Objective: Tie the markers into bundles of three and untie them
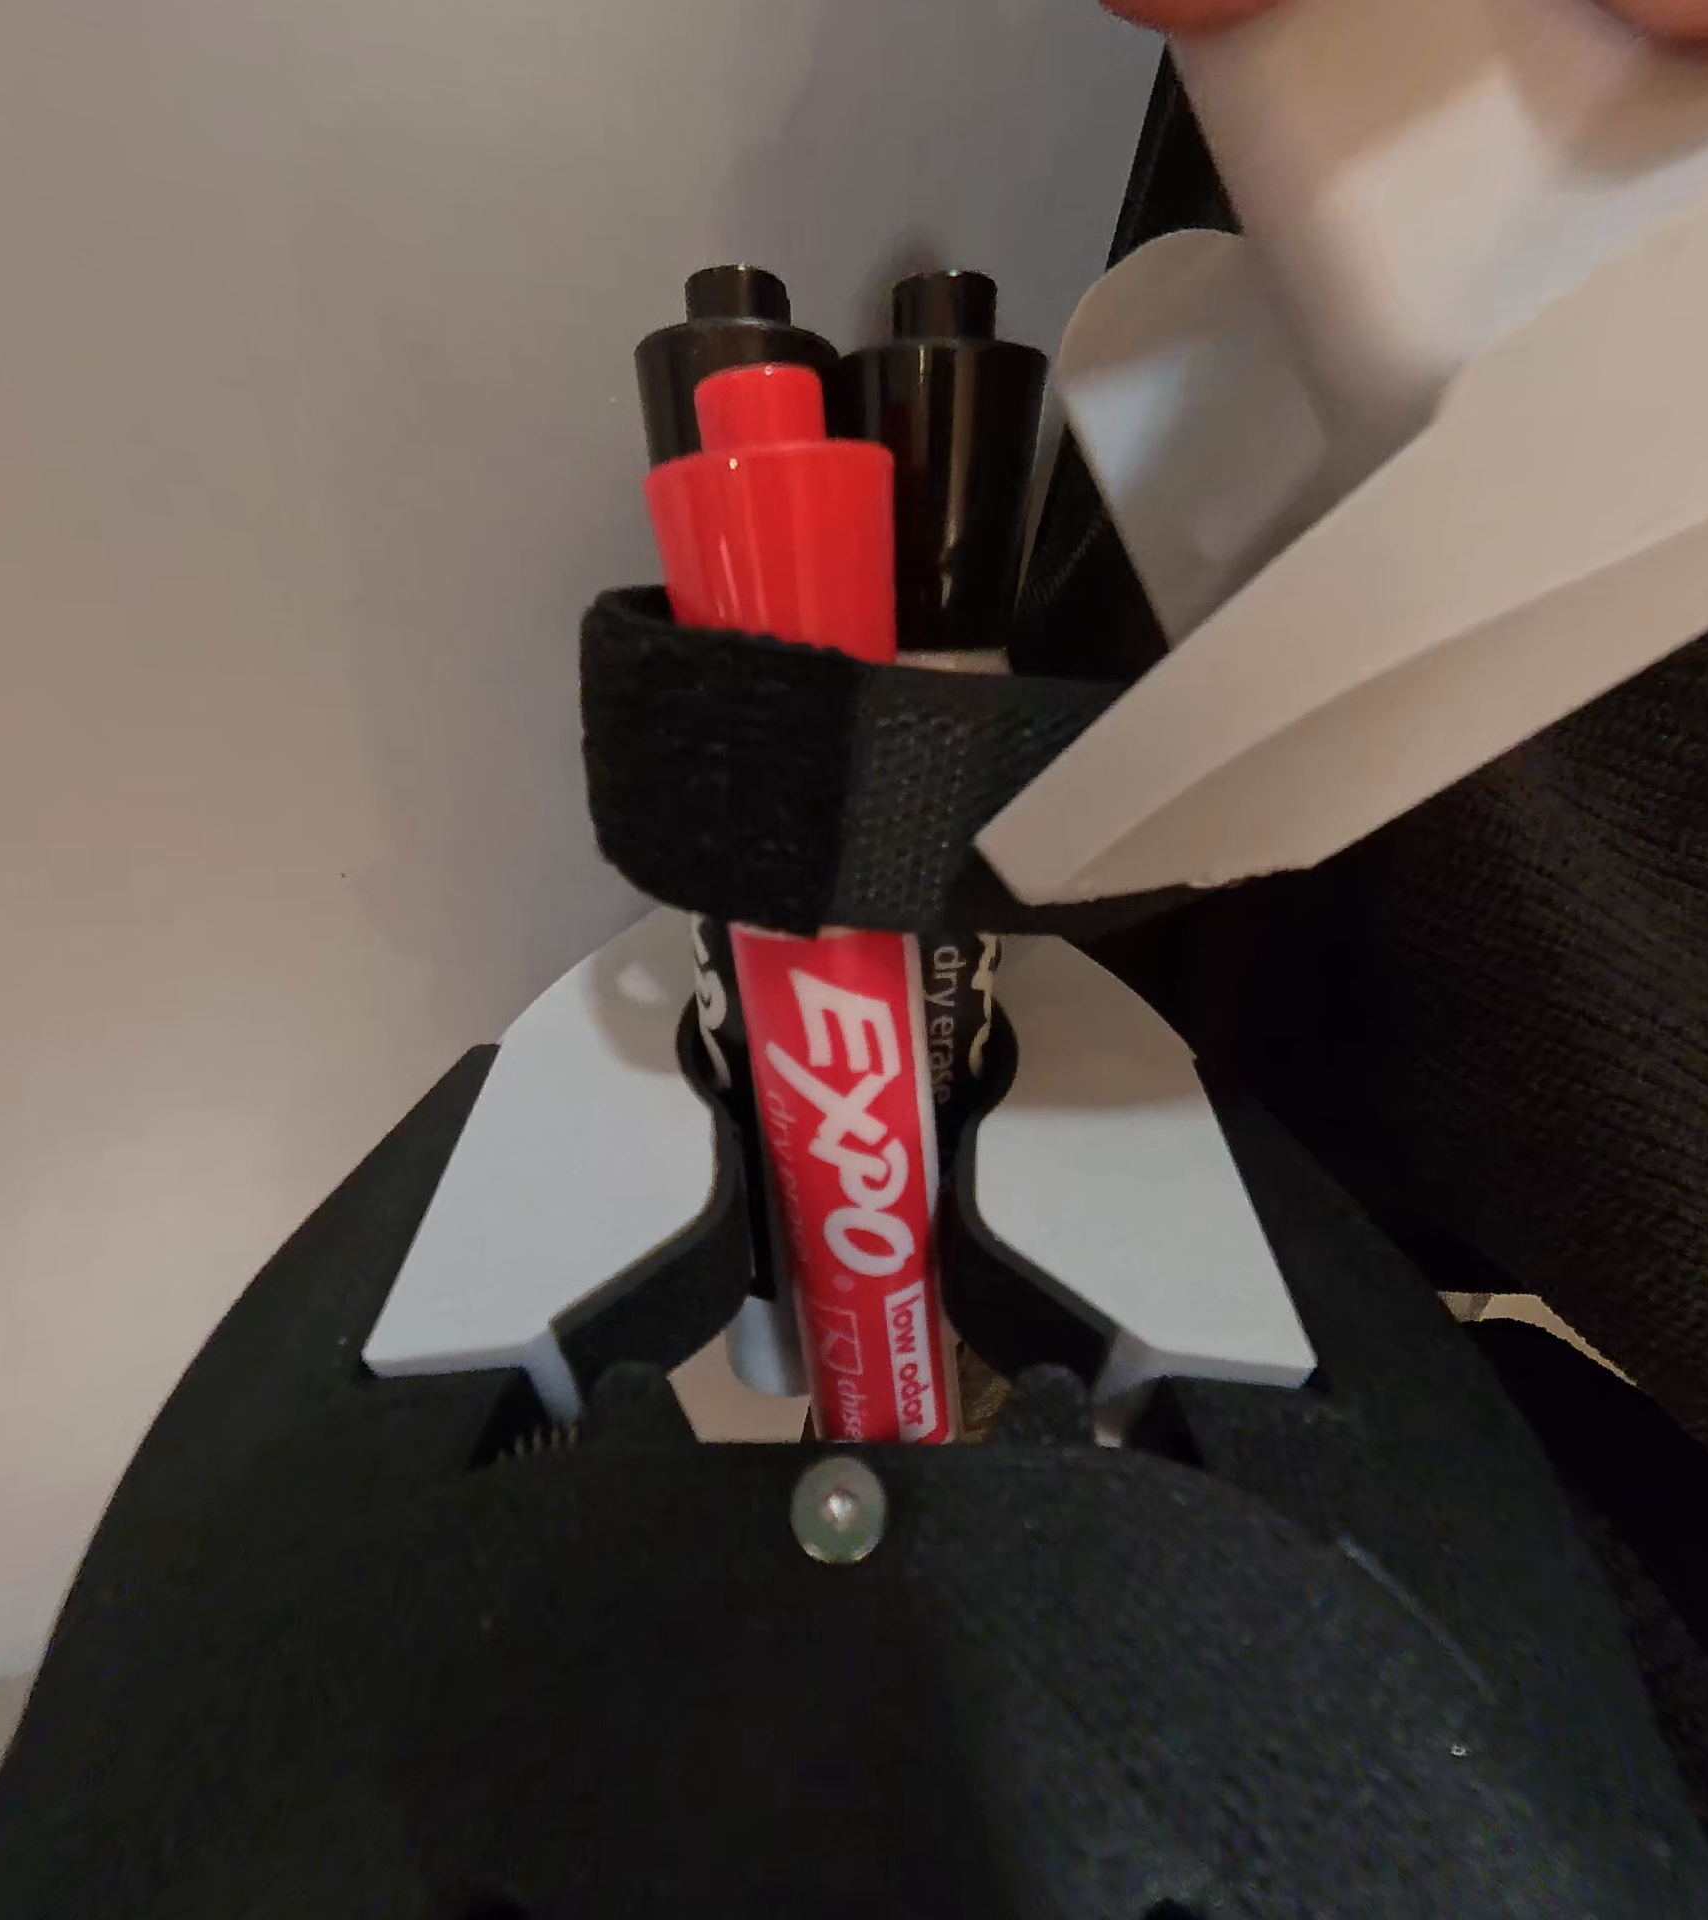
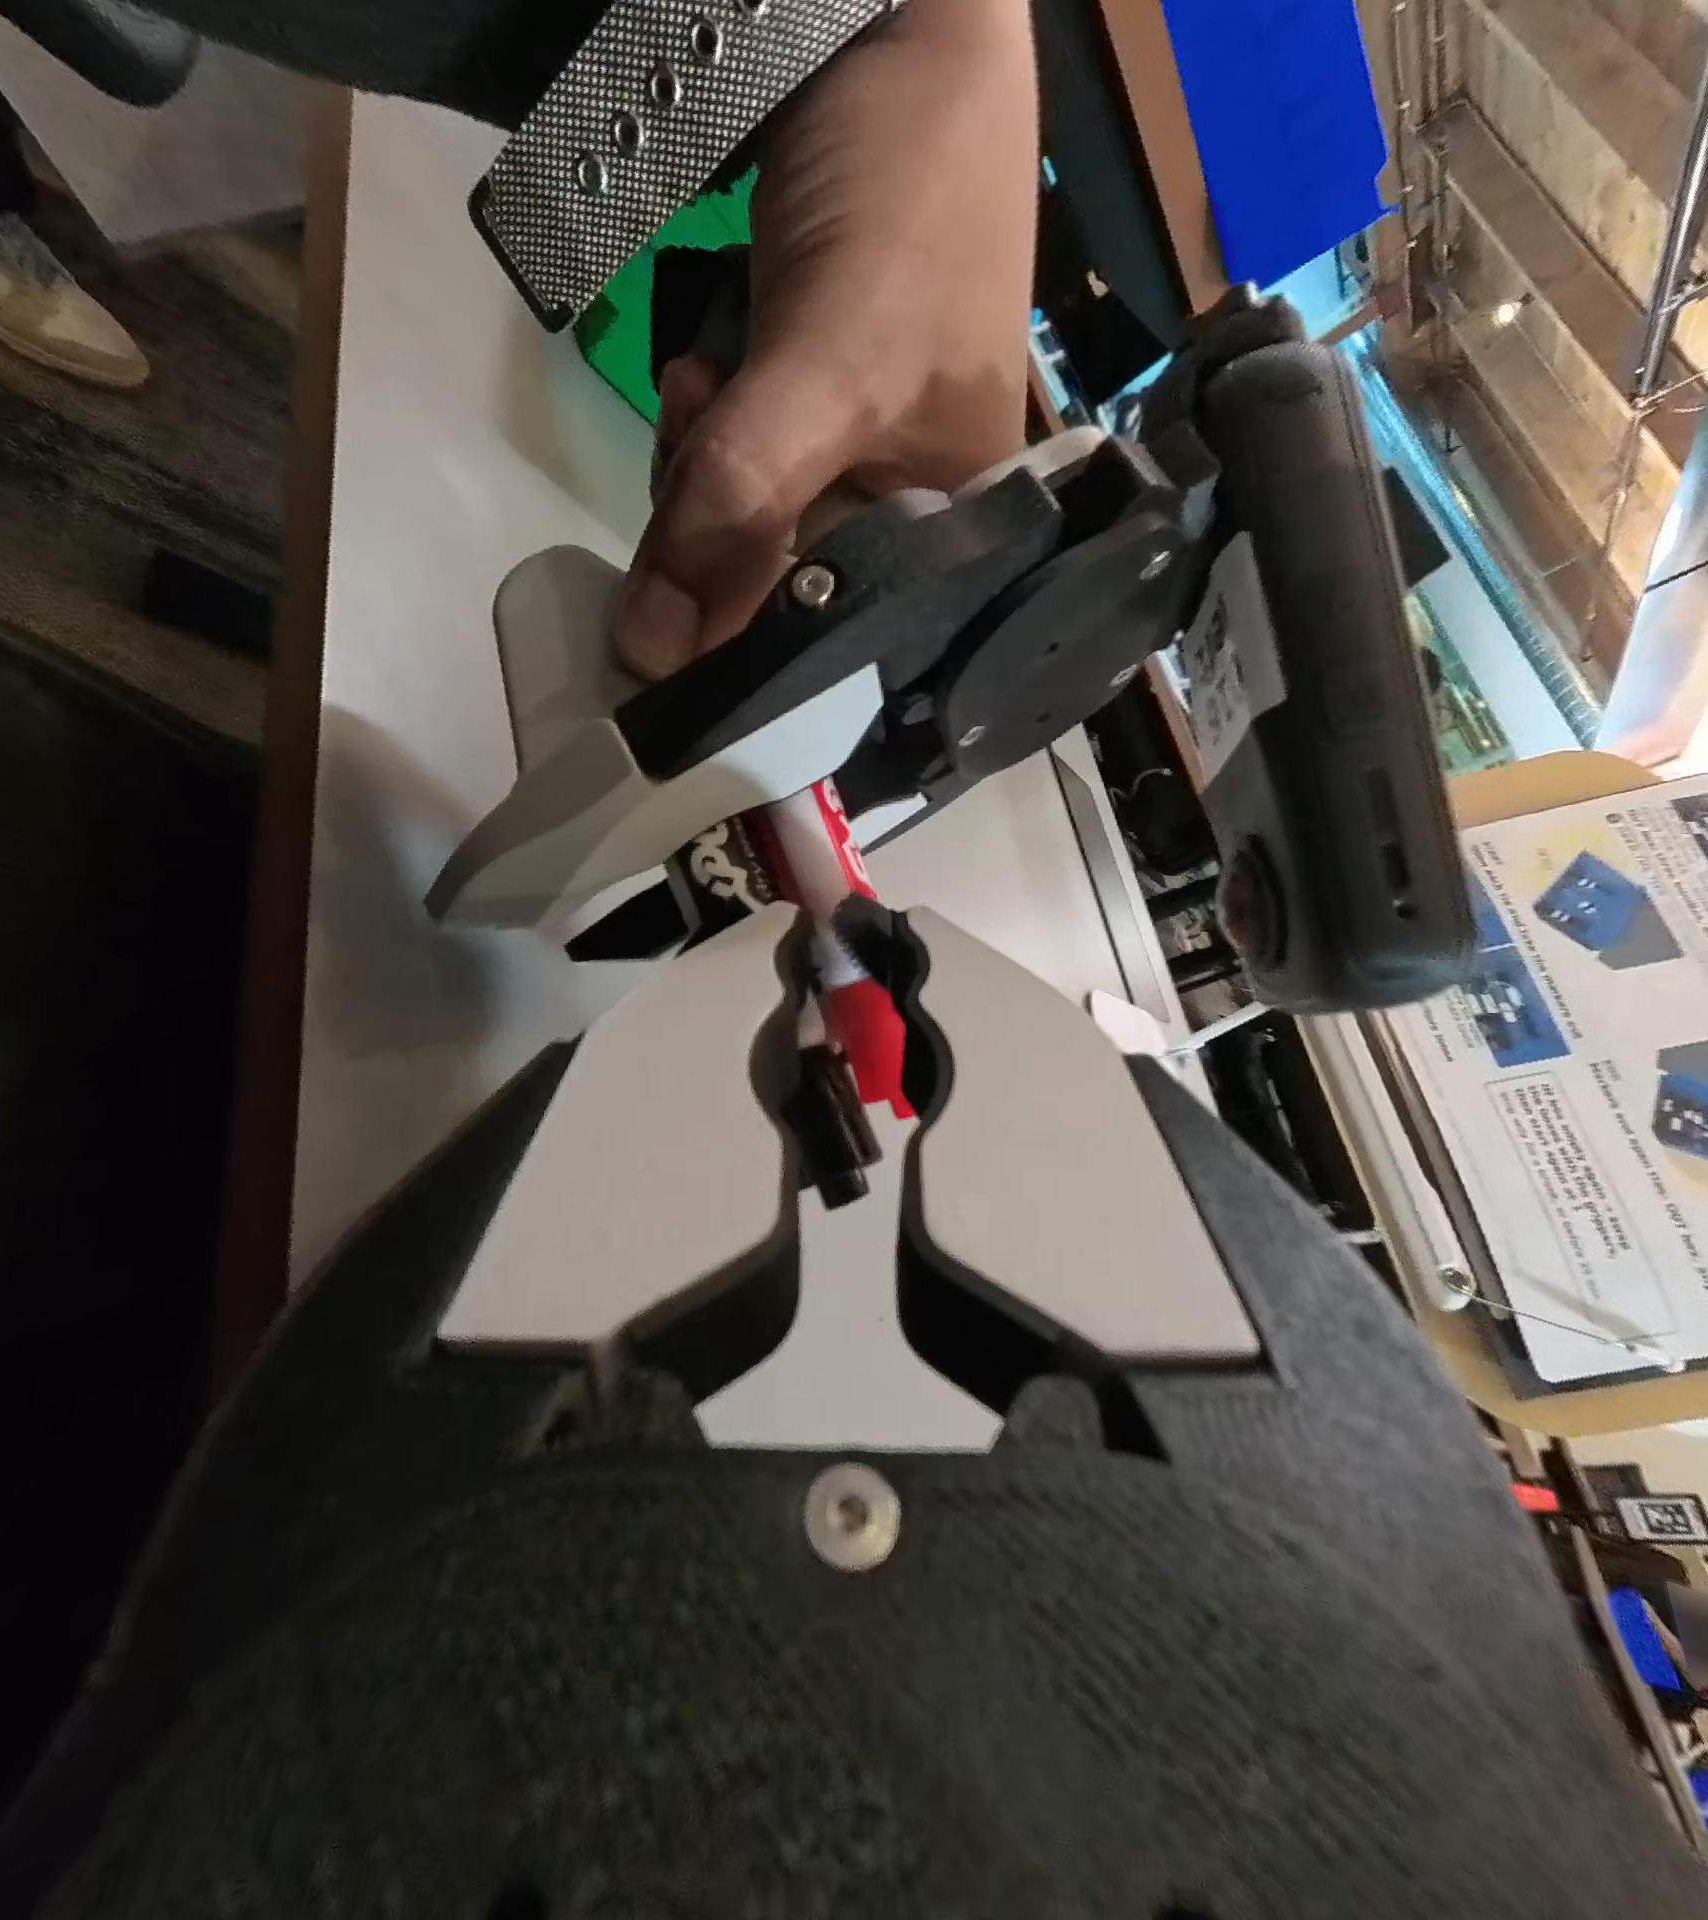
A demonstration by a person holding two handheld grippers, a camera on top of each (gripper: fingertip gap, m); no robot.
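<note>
Here the left claw [image 1: 850,1174] is pressed together around the barrels of three dry-erase markers, a red marker [image 1: 814,790] in front and two black markers [image 1: 943,457] behind it, so that the bundle stands out along the fingers with its caps pointing away from the camera; holding them low on the barrels leaves the upper part free for the strap. A black hook-and-loop strap [image 1: 725,774] already circles the three just below the caps, and its free tail runs off to the right, where the right claw [image 1: 1011,883] pinches it at the very tips of its white fingers. That grip at the end of the tail makes sense for pulling along the strap, whether to draw the loop snug or to peel it open; which of the two is under way cannot be told from this moment. In the right wrist view the right claw [image 2: 850,956] is nearly closed, with the marker caps showing through the gap between its fingers, and the person's hand [image 2: 829,312] grips the left tool beyond. The bundle is held in the air above the white table [image 2: 434,520], so the strap can pass around it without dragging. A printed instruction sheet [image 2: 1639,1060] lies at the right.
</note>
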